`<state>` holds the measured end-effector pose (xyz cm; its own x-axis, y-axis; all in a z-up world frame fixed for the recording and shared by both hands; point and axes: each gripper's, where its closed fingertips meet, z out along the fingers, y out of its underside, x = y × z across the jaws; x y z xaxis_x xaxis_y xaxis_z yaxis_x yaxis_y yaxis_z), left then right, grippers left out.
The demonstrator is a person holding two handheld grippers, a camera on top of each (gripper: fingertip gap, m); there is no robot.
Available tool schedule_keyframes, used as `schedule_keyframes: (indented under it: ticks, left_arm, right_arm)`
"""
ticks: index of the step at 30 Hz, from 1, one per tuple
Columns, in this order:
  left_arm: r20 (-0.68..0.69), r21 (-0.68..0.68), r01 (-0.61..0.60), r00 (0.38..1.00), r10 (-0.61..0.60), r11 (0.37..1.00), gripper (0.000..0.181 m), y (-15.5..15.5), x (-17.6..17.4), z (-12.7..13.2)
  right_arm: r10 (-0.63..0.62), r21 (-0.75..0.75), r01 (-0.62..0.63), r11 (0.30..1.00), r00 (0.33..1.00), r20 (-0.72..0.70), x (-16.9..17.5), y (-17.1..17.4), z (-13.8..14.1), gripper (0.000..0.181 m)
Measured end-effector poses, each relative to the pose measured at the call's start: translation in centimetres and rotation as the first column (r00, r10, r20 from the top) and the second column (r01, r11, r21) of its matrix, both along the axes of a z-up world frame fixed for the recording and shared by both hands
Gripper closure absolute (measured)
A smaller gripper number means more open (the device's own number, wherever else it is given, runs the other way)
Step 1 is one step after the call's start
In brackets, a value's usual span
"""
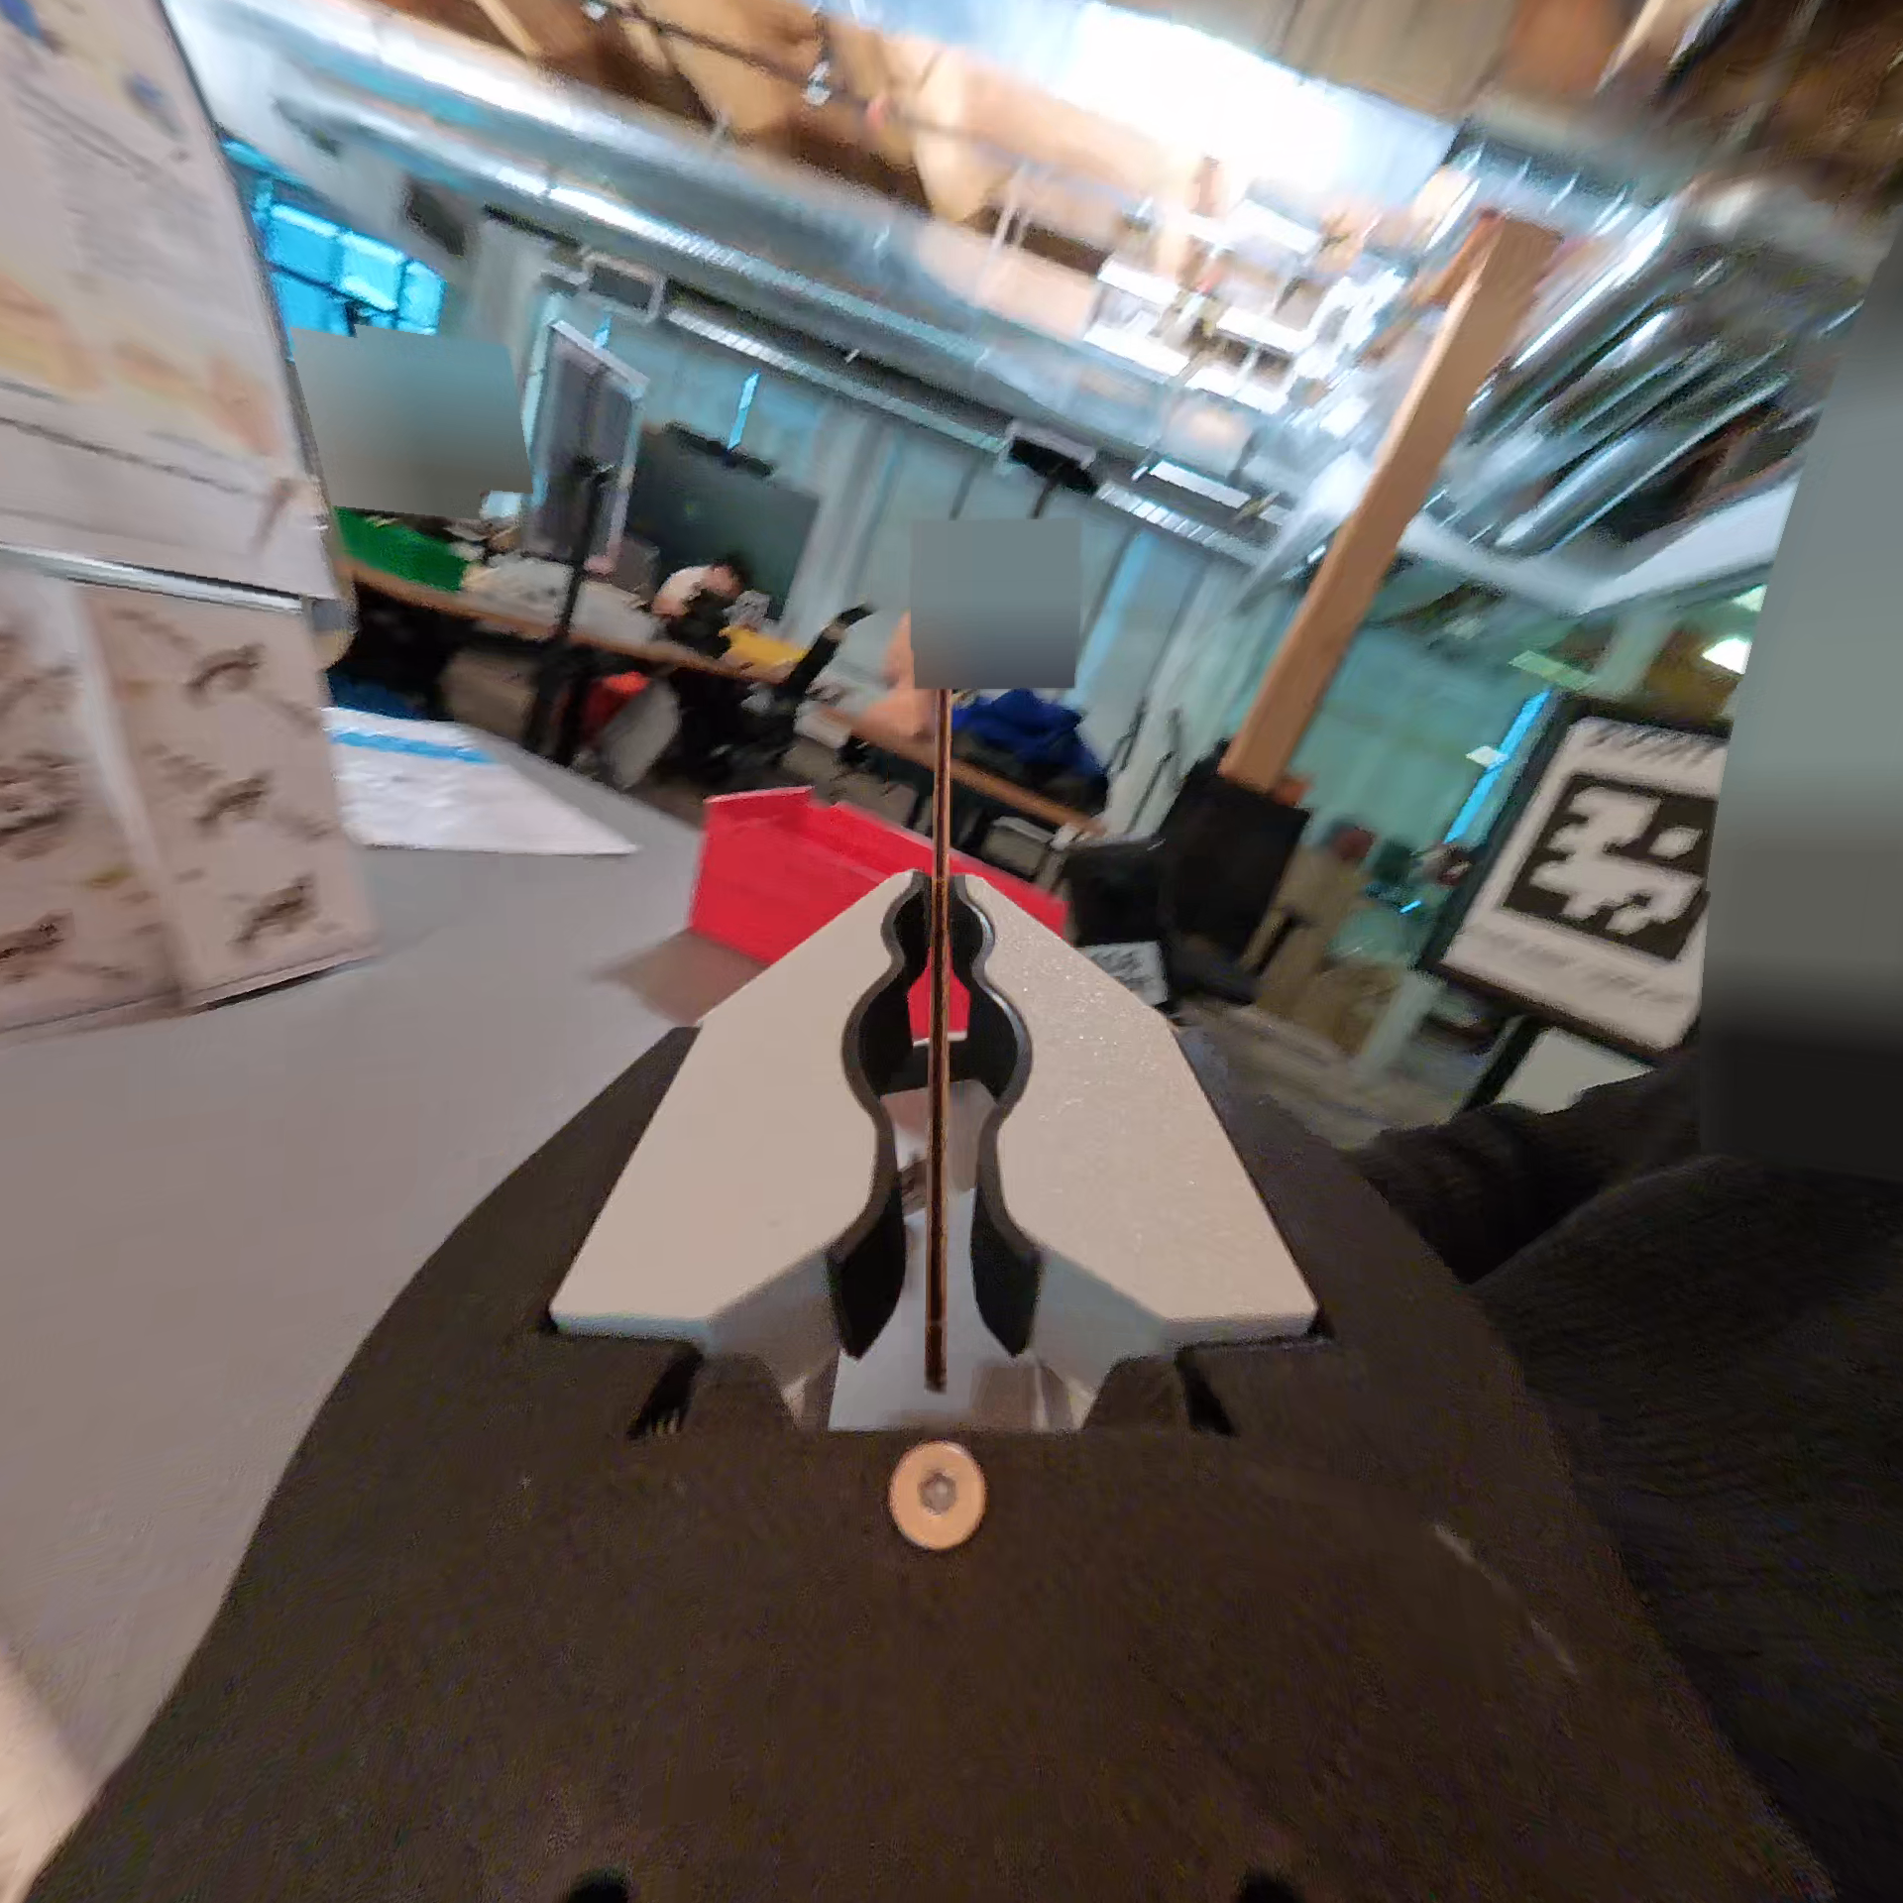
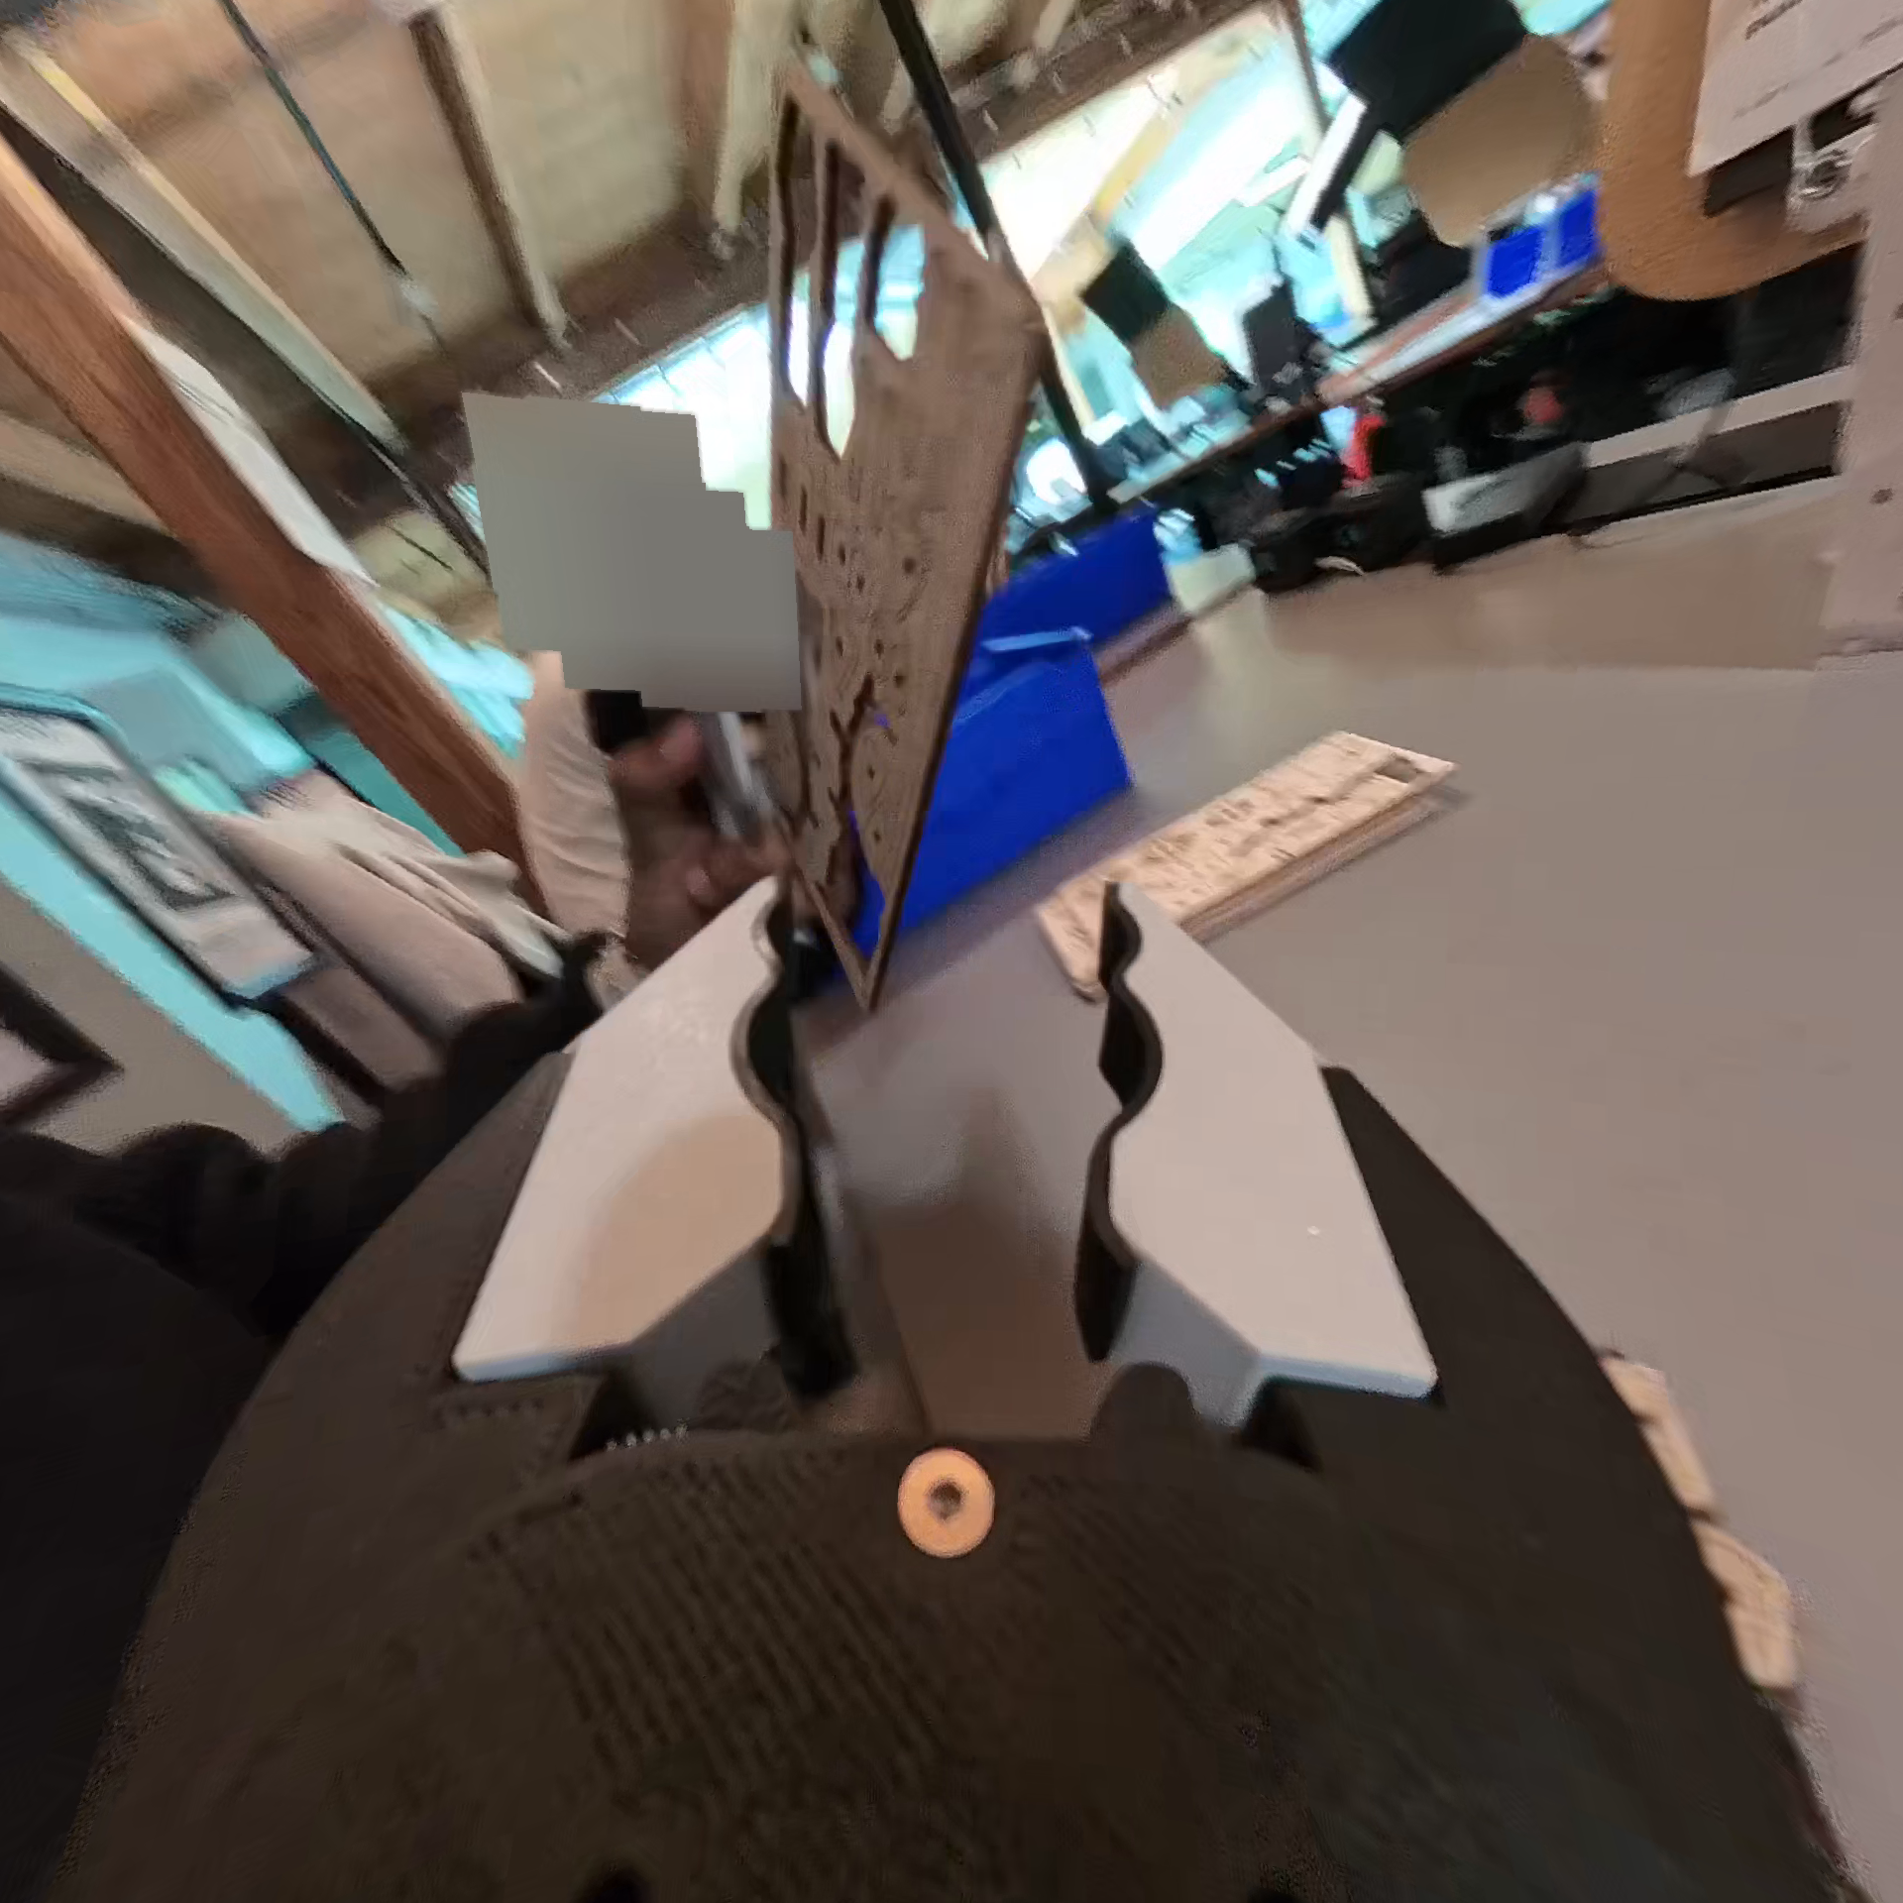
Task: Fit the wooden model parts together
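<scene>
**Plywood sheet edge-on in the left grip**

Plywood, thin and laser-cut — the brown wooden model sheet (image 1: 939, 1030) is pinched on edge by the left hand-held gripper (image 1: 939, 896), its long axis running up and away from the fingers. The right hand-held gripper (image 2: 942, 917) is spread and empty; the sheet (image 2: 896, 494) rises just ahead of its left finger — nearer that side.

Wooden sheet (image 1: 939, 1030) edge-on between left gripper (image 1: 939, 896) fingers, bin (image 1: 783, 875) on table (image 1: 309, 1133) behind.
</scene>
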<state>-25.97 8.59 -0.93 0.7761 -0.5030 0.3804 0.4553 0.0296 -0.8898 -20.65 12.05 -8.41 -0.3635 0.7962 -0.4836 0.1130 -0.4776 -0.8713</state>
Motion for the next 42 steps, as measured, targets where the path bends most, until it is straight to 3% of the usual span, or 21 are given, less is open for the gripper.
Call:
schedule_keyframes:
  ticks: [1, 5, 7, 10, 11, 16, 21, 23, 27, 30, 37, 42]
  left_arm:
    - [0.038, 0.015, 0.025, 0.999, -0.025, 1.000, 0.181, 0.0, 0.4, 0.3]
    - [0.123, 0.035, 0.091, 0.988, -0.095, 0.995, 0.181, 1.0, 2.4, 0.4]
    - [0.157, 0.035, 0.112, 0.981, -0.116, 0.993, 0.181, 1.6, 3.3, 0.0]
    - [0.124, -0.009, 0.133, 0.984, -0.131, 0.991, 0.181, 2.3, 4.5, -1.4]
    - [0.109, -0.022, 0.129, 0.986, -0.126, 0.991, 0.180, 2.5, 4.5, -1.9]
    - [0.099, -0.072, 0.135, 0.987, -0.127, 0.988, 0.148, 2.6, 3.8, -3.2]
    - [0.133, -0.137, 0.178, 0.978, -0.160, 0.974, 0.134, 3.1, 4.6, -4.4]
    - [0.156, -0.150, 0.193, 0.973, -0.169, 0.970, 0.137, 3.4, 5.1, -4.7]
    - [0.175, -0.139, 0.192, 0.970, -0.167, 0.972, 0.181, 3.5, 5.2, -4.8]
    - [0.172, -0.147, 0.191, 0.971, -0.165, 0.971, 0.181, 3.5, 5.1, -4.8]
    - [0.173, -0.127, 0.158, 0.976, -0.135, 0.979, 0.181, 3.5, 5.4, -4.4]
    - [0.174, -0.132, 0.163, 0.975, -0.139, 0.978, 0.181, 3.9, 7.0, -4.5]
  right_arm:
    - [0.031, -0.066, -0.033, 0.997, 0.999, -0.037, 0.3, -0.1, 0.8, 0.117]
    - [0.117, -0.226, -0.147, 0.963, 0.983, -0.140, 1.2, 0.1, 2.5, 0.118]
    - [0.139, -0.222, -0.180, 0.958, 0.973, -0.186, 1.7, 0.0, 3.2, 0.134]
    - [0.135, -0.173, -0.173, 0.970, 0.968, -0.210, 2.3, 0.4, 3.7, 0.177]
    - [0.124, -0.166, -0.159, 0.973, 0.971, -0.206, 2.4, 0.7, 3.6, 0.180]
    - [0.125, -0.255, -0.154, 0.955, 0.984, -0.129, 2.2, 2.2, 2.8, 0.180]
    - [0.197, -0.274, -0.205, 0.940, 0.979, -0.056, 1.7, 1.1, 1.6, 0.180]
    - [0.208, -0.271, -0.207, 0.940, 0.978, -0.025, 1.5, 0.7, 1.2, 0.180]
    - [0.237, -0.270, -0.229, 0.935, 0.972, -0.003, 1.4, 0.2, 0.8, 0.179]
    - [0.202, -0.270, -0.197, 0.943, 0.979, -0.011, 1.3, 0.6, 0.8, 0.176]
    - [0.106, -0.280, -0.111, 0.953, 0.994, -0.033, 0.9, 1.5, 1.1, 0.137]
    - [0.071, -0.256, -0.076, 0.964, 0.997, -0.028, 0.8, 0.9, 1.0, 0.144]
